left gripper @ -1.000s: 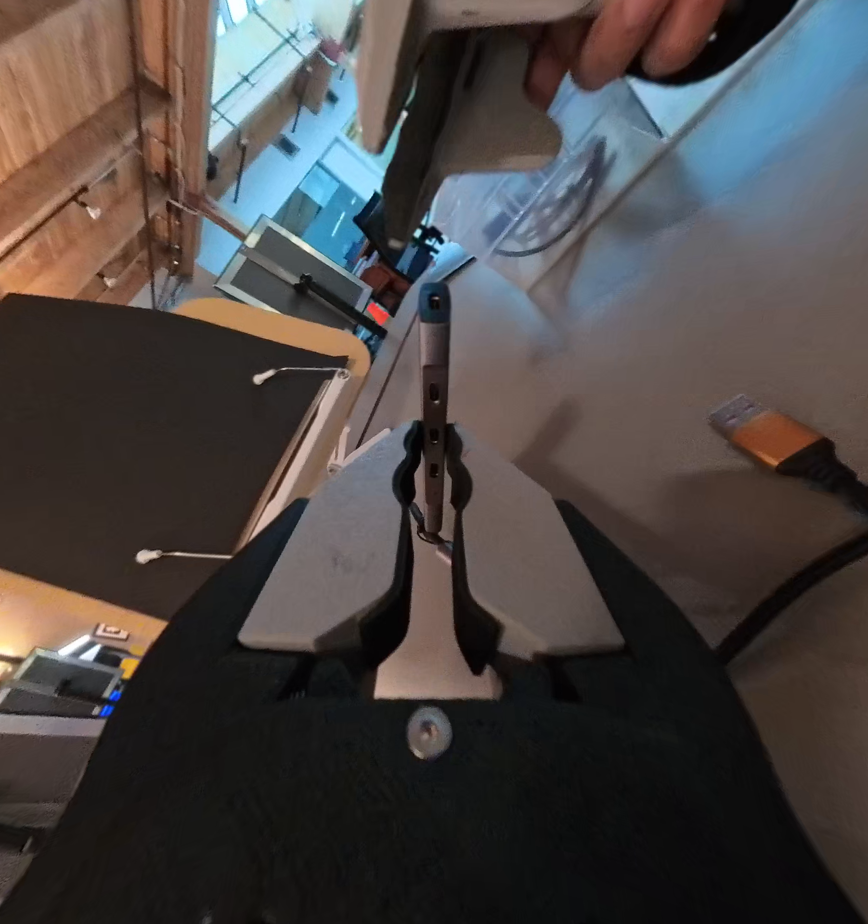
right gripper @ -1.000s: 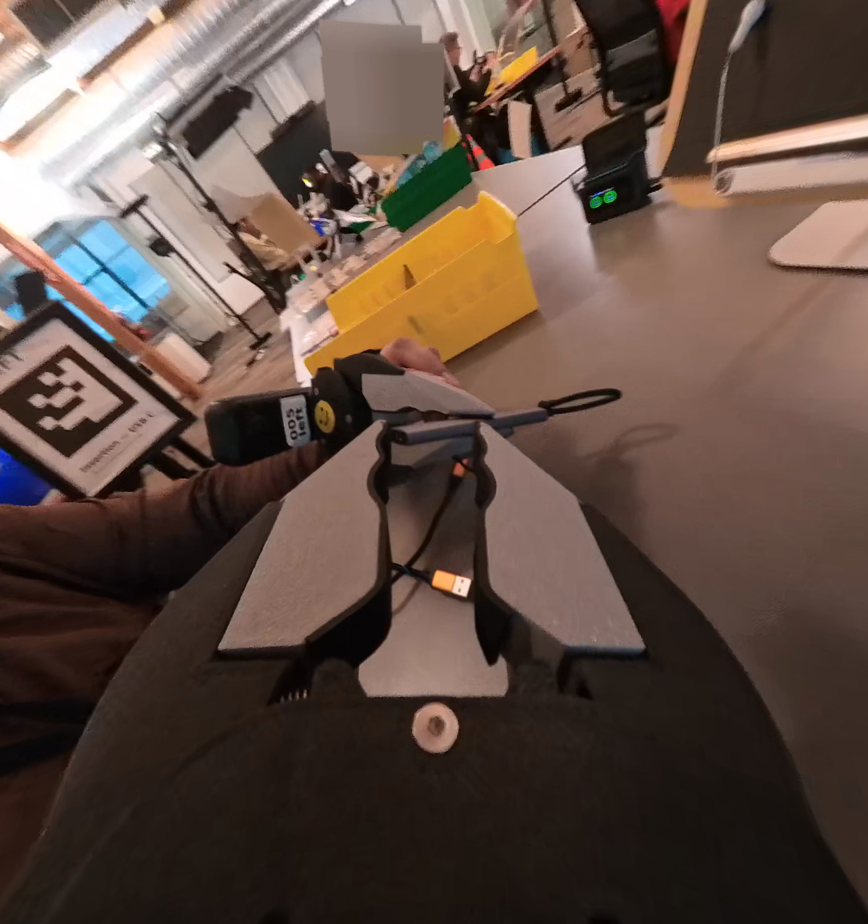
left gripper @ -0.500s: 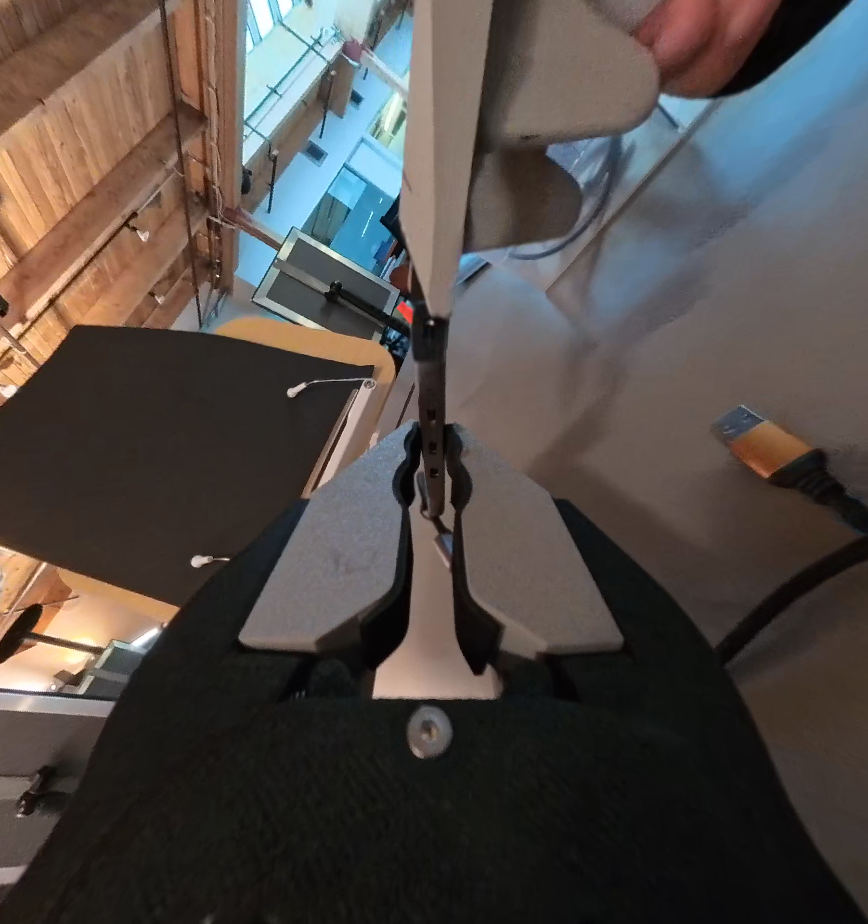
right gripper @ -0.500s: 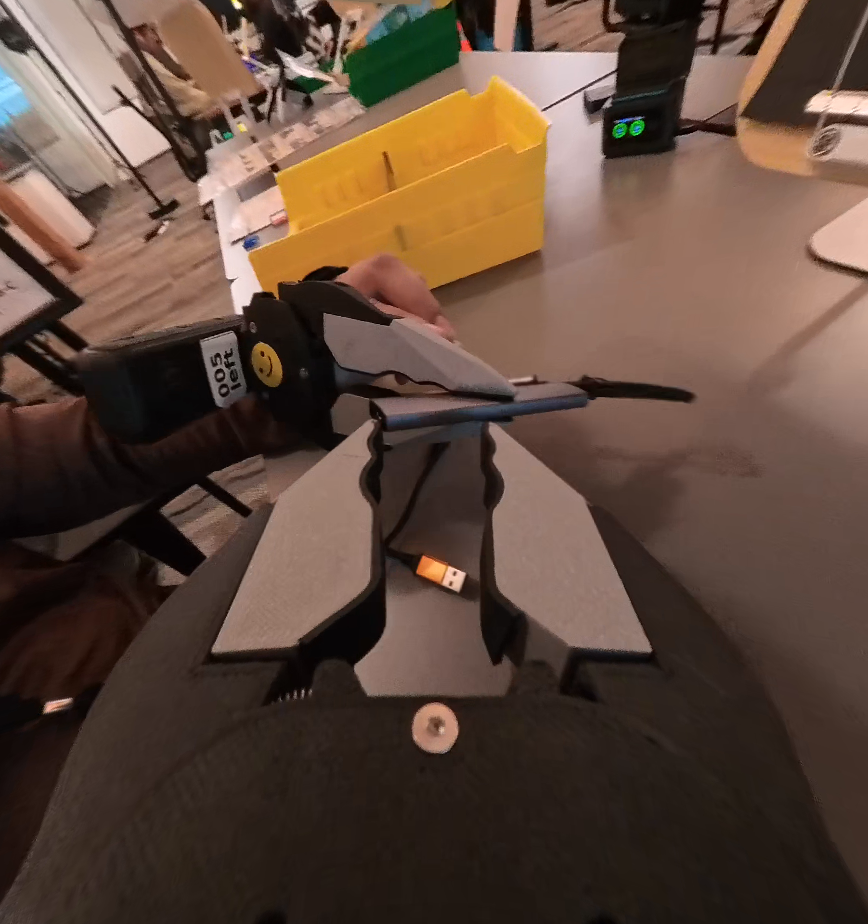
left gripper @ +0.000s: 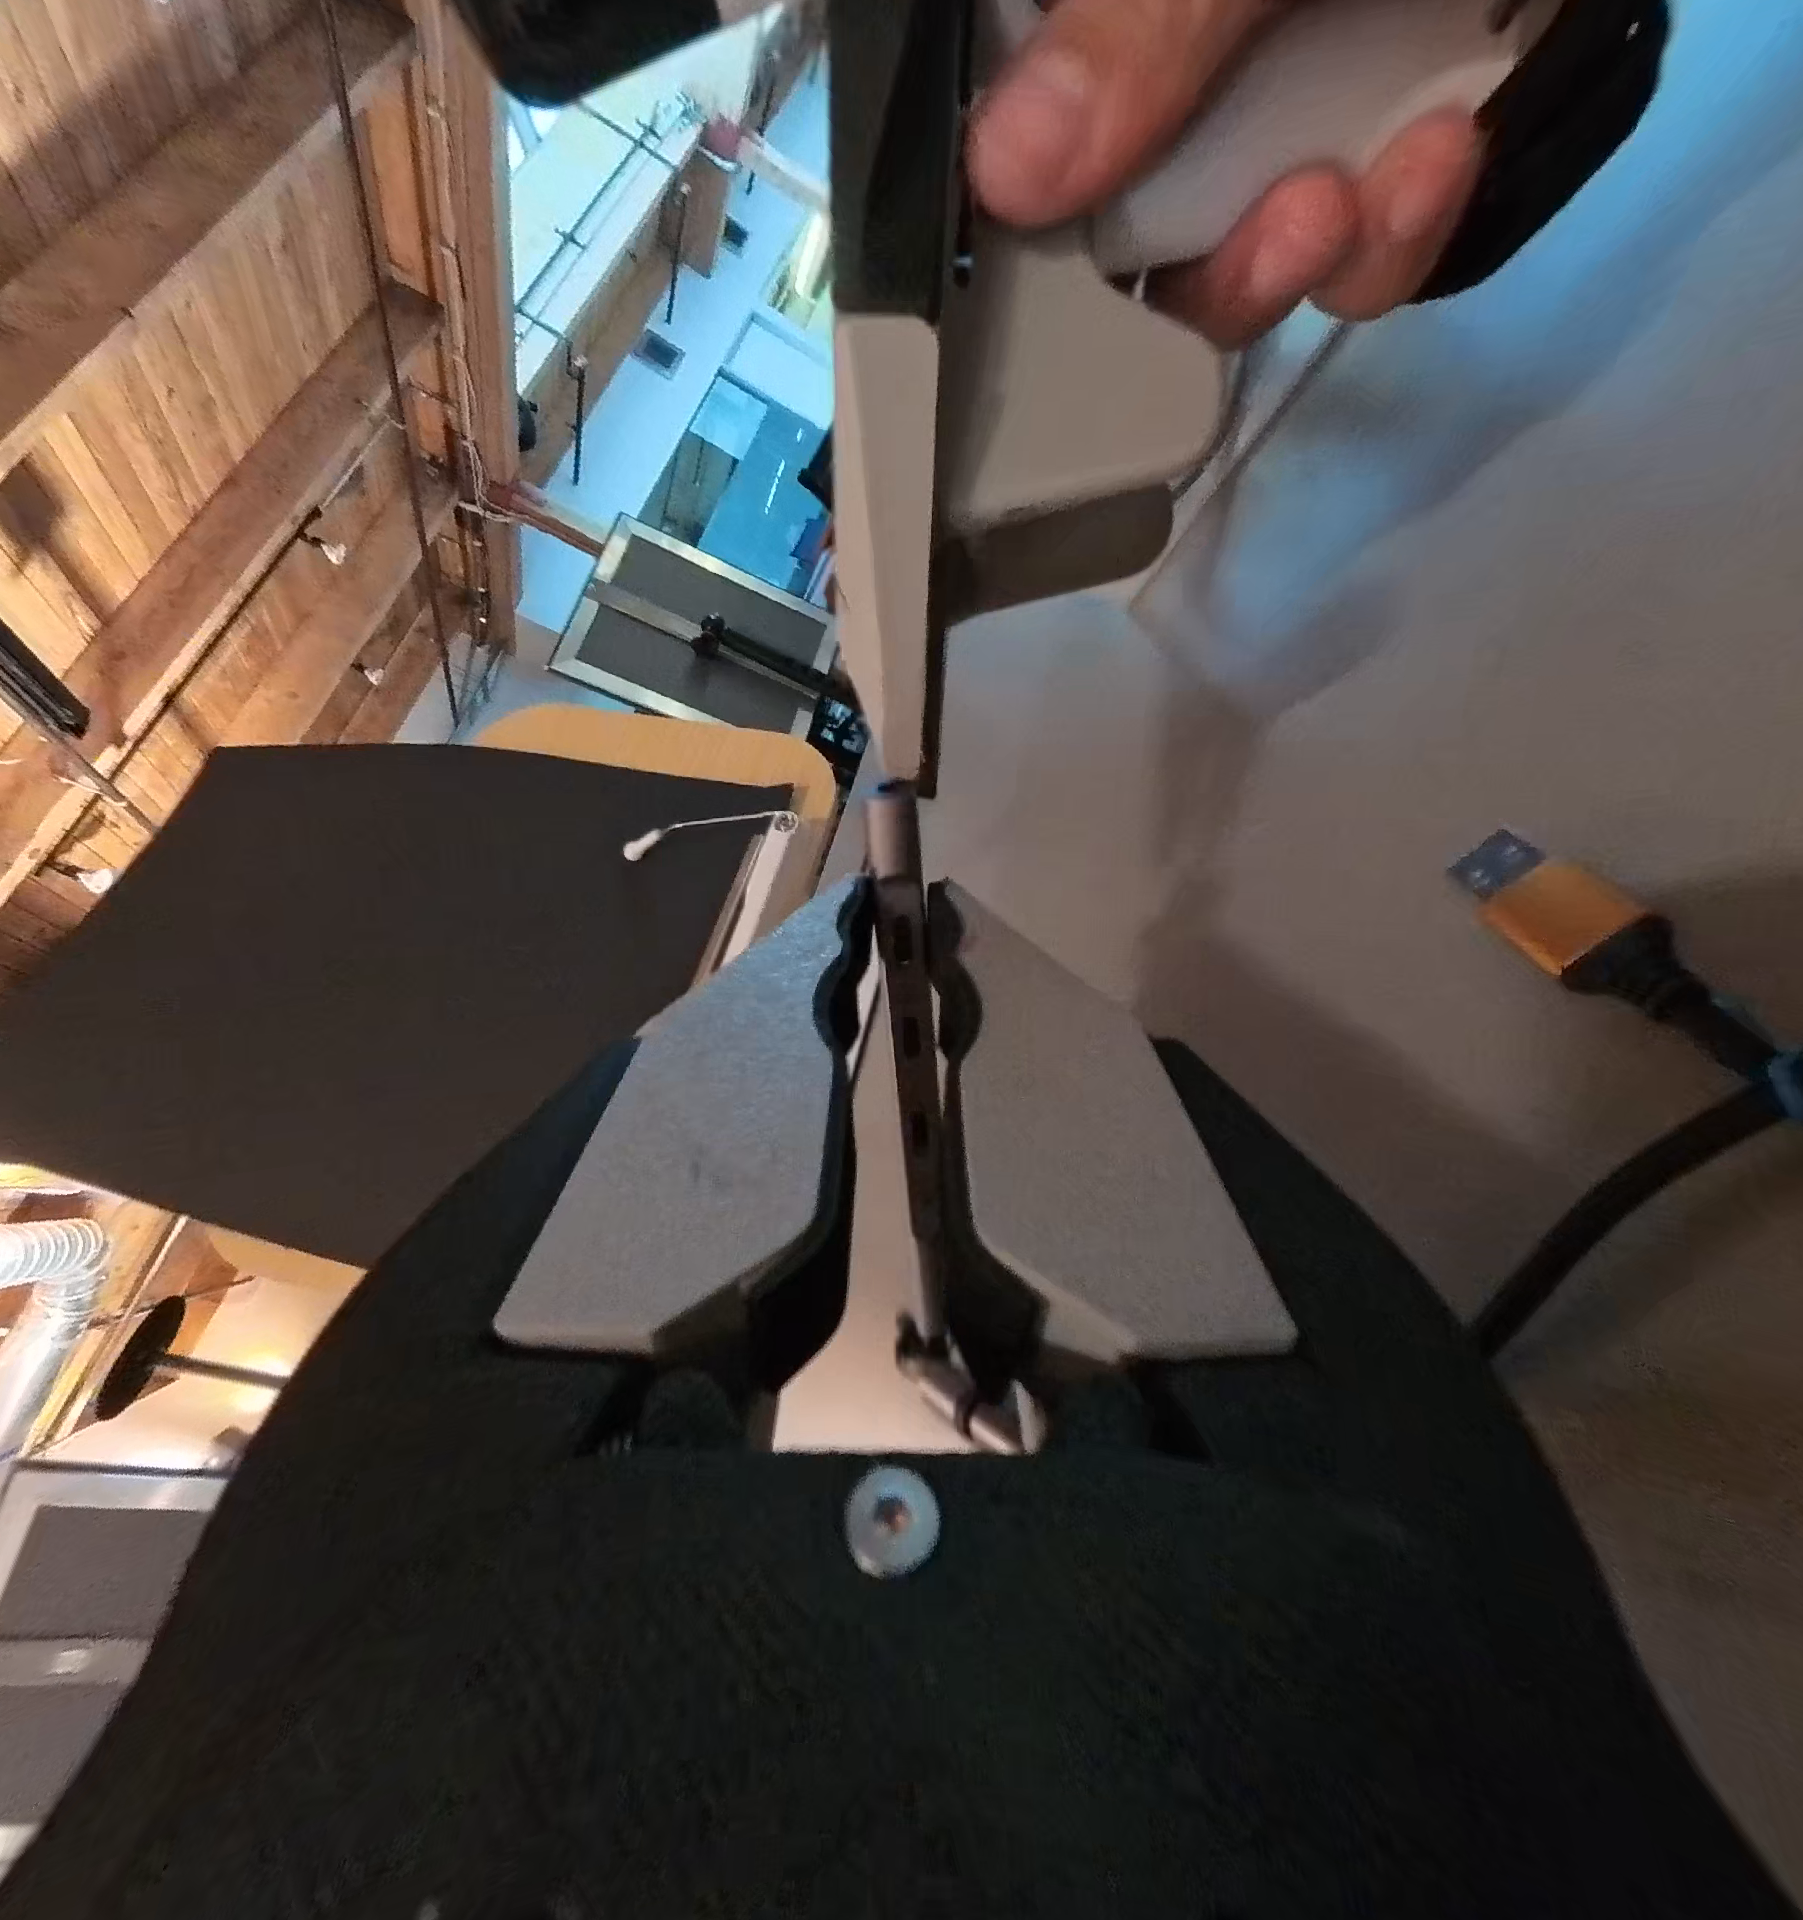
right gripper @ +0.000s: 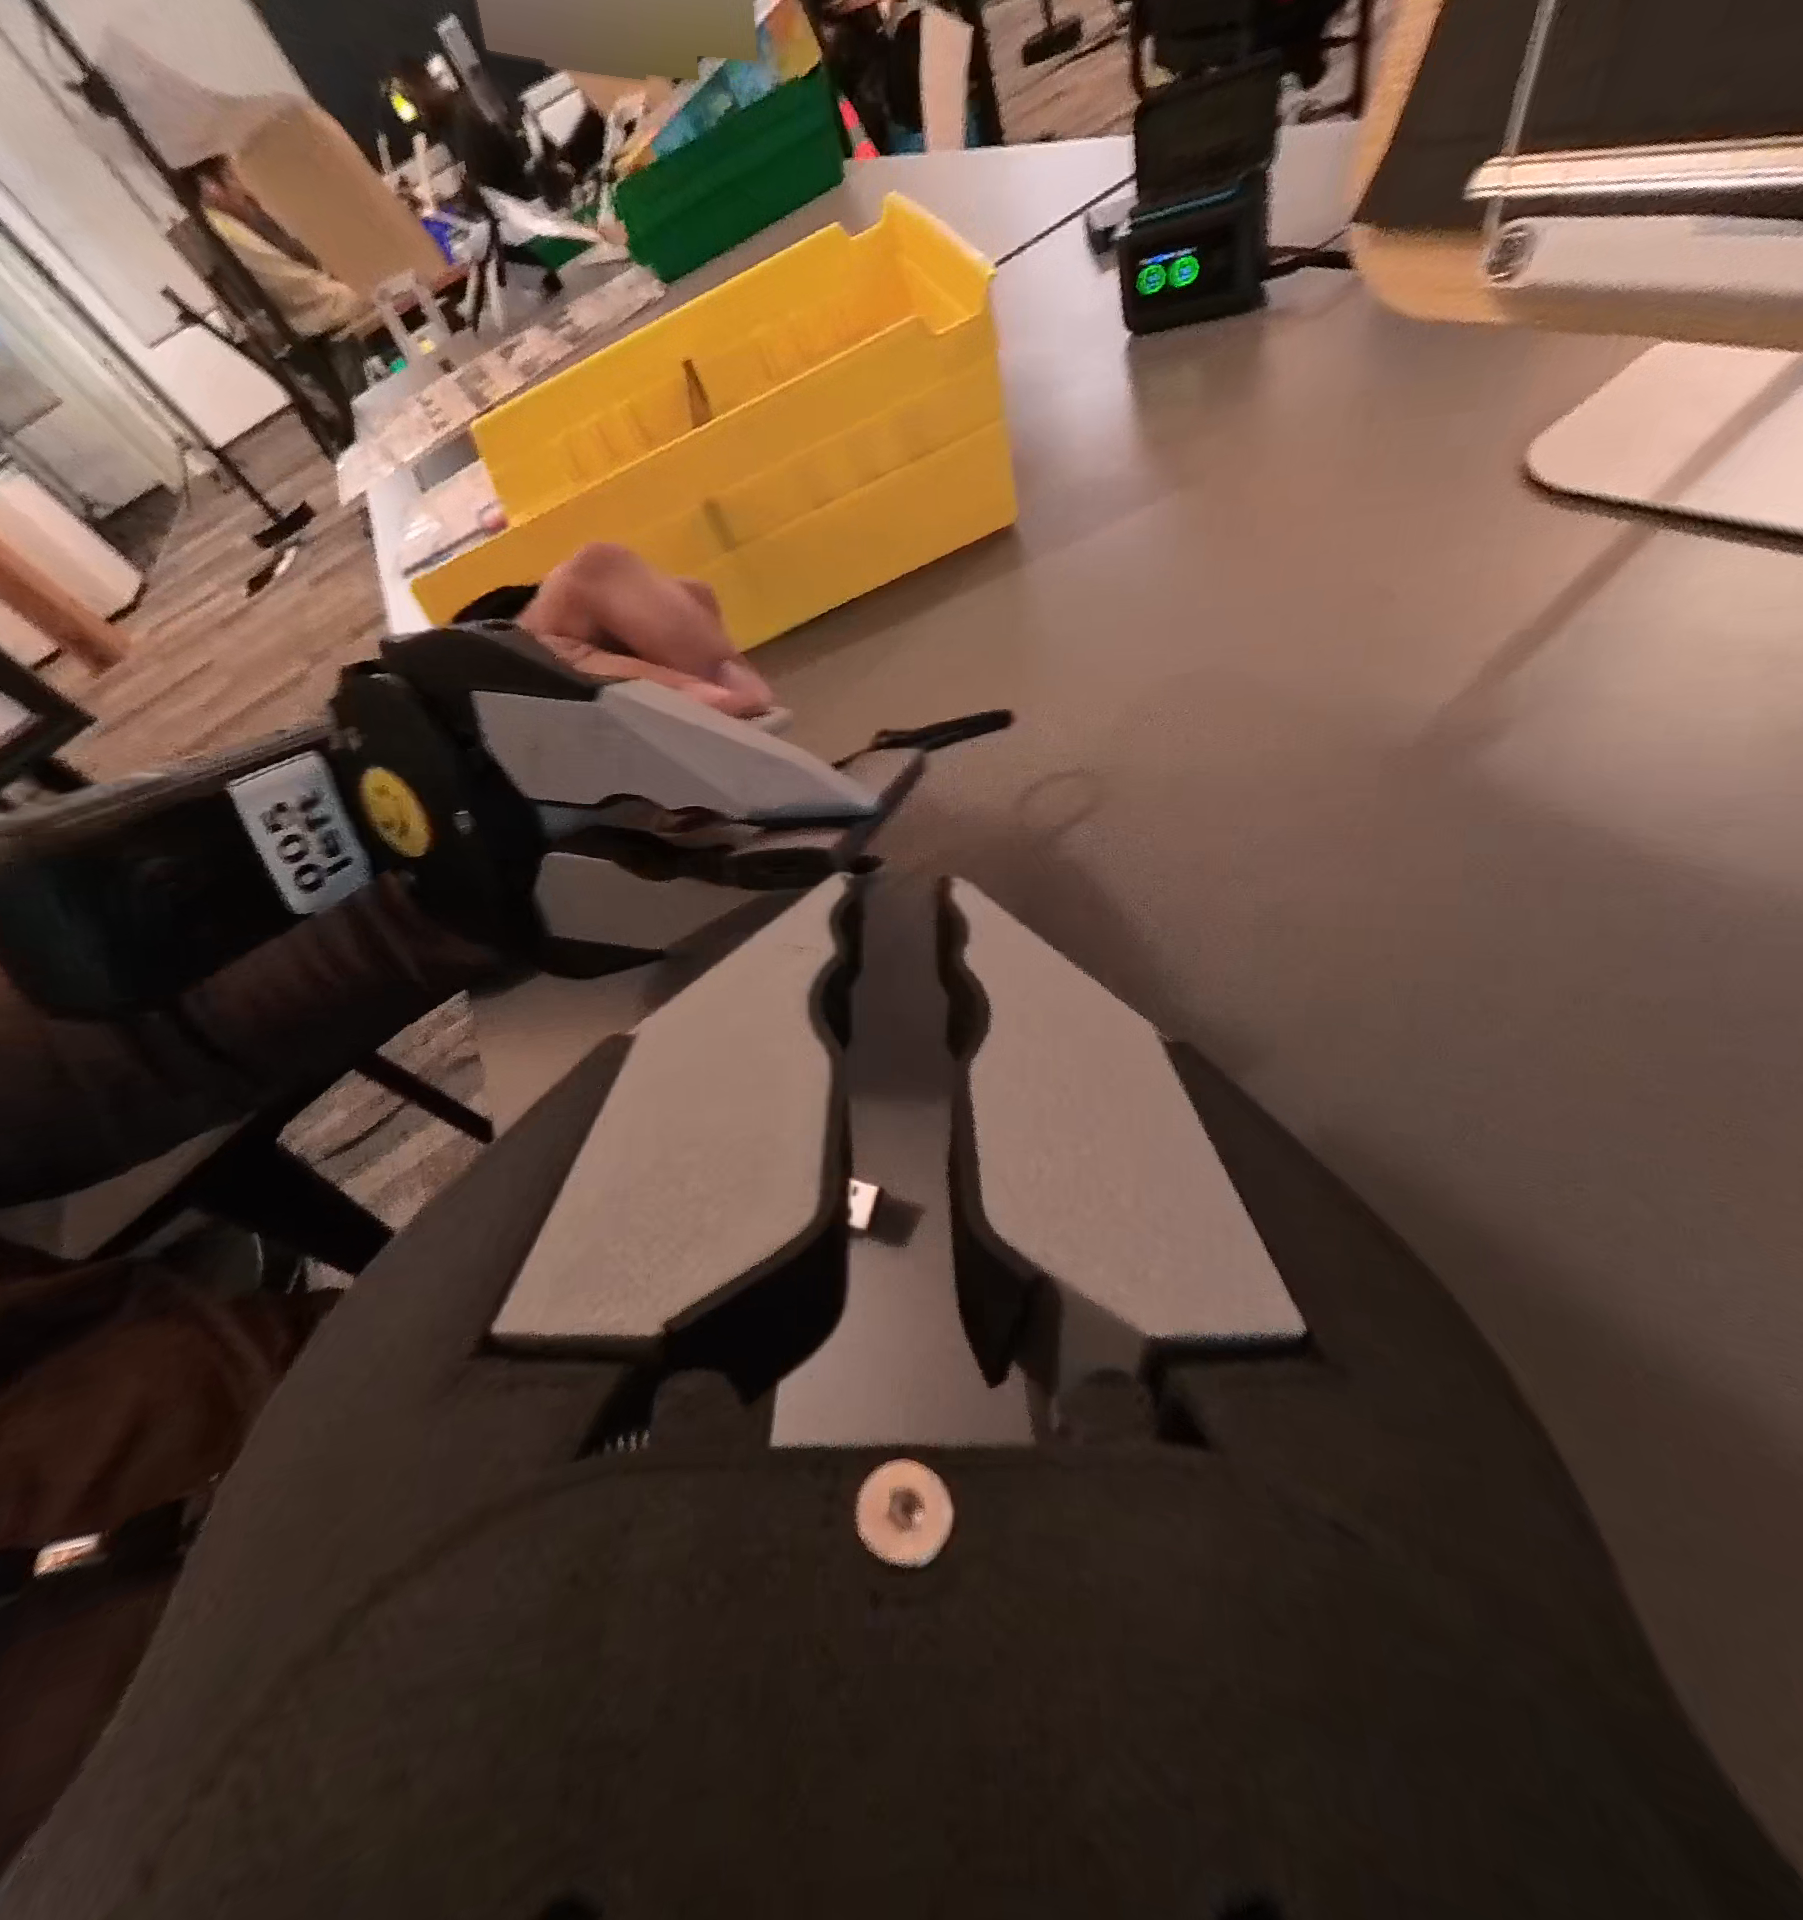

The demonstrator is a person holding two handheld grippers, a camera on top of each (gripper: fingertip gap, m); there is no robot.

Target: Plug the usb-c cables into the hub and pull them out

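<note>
Grey metal, slim and flat, forms the hub (left gripper: pixel 907 997), which is seen edge-on and is clamped between the two matte grey, scallop-edged fingers of the left tool (left gripper: pixel 897 899). A row of small slots is visible along its narrow edge; its lower end and a short metal plug by the tool's base are partly hidden in shadow. The hub's far tip is covered by the blurred finger of the right tool (left gripper: pixel 902 665), which is cut off by the top edge together with the hand (left gripper: pixel 1219 177) gripping it. On the smooth grey tabletop (left gripper: pixel 1499 644) an orange-sleeved connector on a black cable (left gripper: pixel 1562 925) lies well apart to the right.

From the right wrist view, the right tool (right gripper: pixel 897 894) has its fingers slightly apart with nothing between them. A small black plug with a silver tip (right gripper: pixel 881 1210) is seen through the gap; whether it touches a finger cannot be told. The left tool (right gripper: pixel 824 805) is smeared by motion, so the hub (right gripper: pixel 902 784) is hard to make out. A ribbed yellow plastic bin (right gripper: pixel 772 457) stands behind.
</note>
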